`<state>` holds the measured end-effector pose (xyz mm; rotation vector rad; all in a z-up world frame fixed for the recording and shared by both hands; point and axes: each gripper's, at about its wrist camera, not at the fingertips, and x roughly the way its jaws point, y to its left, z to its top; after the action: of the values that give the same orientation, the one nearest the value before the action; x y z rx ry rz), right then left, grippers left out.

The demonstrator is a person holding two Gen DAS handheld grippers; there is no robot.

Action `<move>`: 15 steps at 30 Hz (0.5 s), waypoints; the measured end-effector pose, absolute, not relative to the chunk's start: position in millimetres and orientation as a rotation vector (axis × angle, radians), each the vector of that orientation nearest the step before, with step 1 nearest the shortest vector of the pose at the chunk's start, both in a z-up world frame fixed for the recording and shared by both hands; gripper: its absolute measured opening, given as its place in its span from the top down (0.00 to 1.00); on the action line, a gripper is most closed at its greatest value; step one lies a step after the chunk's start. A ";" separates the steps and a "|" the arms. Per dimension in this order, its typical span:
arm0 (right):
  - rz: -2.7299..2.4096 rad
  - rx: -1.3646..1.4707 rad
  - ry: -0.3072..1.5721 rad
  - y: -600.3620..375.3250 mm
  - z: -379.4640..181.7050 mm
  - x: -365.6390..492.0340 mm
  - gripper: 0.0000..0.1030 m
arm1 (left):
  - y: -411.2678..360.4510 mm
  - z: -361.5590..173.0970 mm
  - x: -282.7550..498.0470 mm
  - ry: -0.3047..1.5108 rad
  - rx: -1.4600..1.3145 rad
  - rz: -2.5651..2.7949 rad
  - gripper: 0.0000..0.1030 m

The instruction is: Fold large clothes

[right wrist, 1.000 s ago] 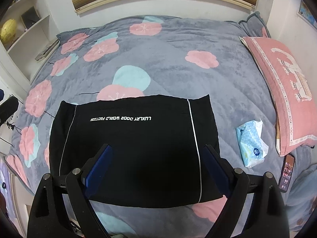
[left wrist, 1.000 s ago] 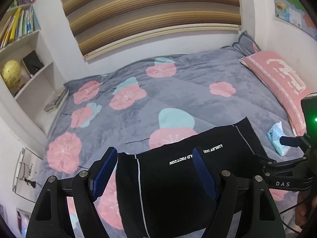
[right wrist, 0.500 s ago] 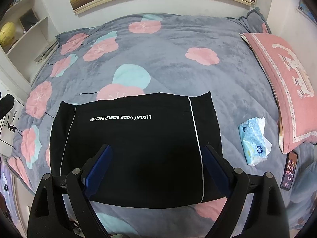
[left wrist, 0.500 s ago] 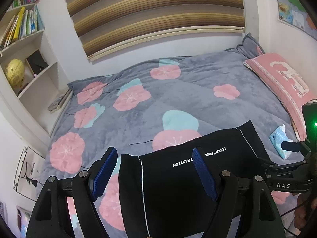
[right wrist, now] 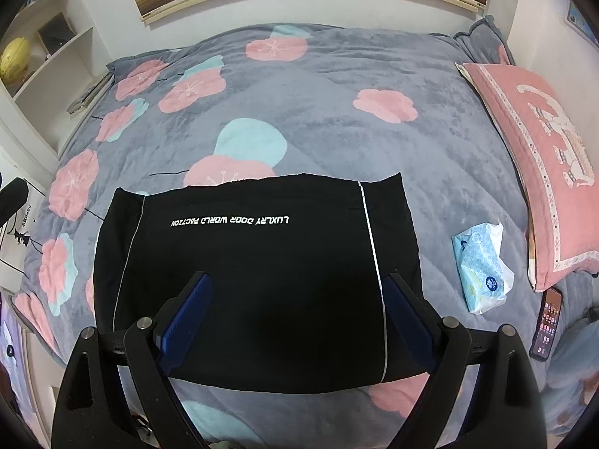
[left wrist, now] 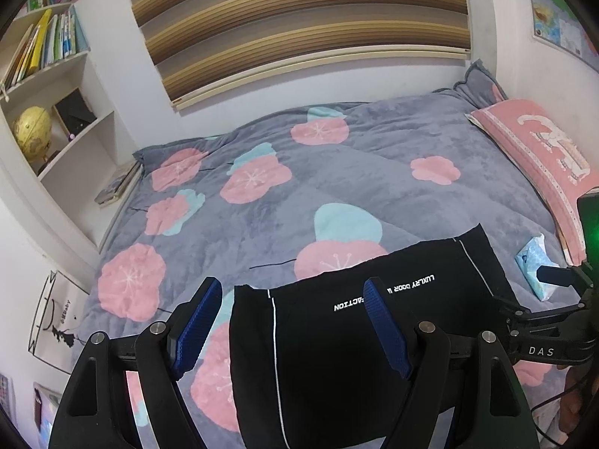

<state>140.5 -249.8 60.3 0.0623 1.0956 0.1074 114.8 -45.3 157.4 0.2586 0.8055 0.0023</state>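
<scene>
On the near part of the grey flowered bedspread [right wrist: 337, 86] a black garment [right wrist: 258, 280] is laid flat as a folded rectangle, its long axis running left to right across the bed. The white lettering on it is read upside down from the right wrist view, so its top is turned toward the cameras; two thin white stripes are seen crossing it from front to back, one near each short end. The garment's far edge is slightly wavy, and its near edge is set close to the foot of the bed. To its right, a blue tissue pack [right wrist: 481, 267] is seen lying apart from it, with a phone [right wrist: 547, 323] beyond that by the bed's edge and a pink pillow [right wrist: 543, 164] along the right side. White shelves [left wrist: 56, 112] with books and a globe are seen left of the bed. A wide stretch of bare bedspread is left behind the garment. The left gripper [left wrist: 295, 327] and the right gripper [right wrist: 295, 316] are held above the cloth with jaws spread wide and nothing between them.
</scene>
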 end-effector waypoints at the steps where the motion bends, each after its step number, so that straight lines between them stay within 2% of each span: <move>1: 0.107 0.061 1.098 -250.0 60.1 140.3 0.09 | -45.0 156.9 114.7 0.809 0.251 -0.004 0.23; 15: 0.094 0.052 1.114 -257.3 58.5 134.6 0.09 | -45.0 151.1 122.1 0.825 0.209 -0.053 0.23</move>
<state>134.6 -257.3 58.5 0.0525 1.1138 0.0945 122.1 -45.0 151.1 0.2095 0.8251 -0.0527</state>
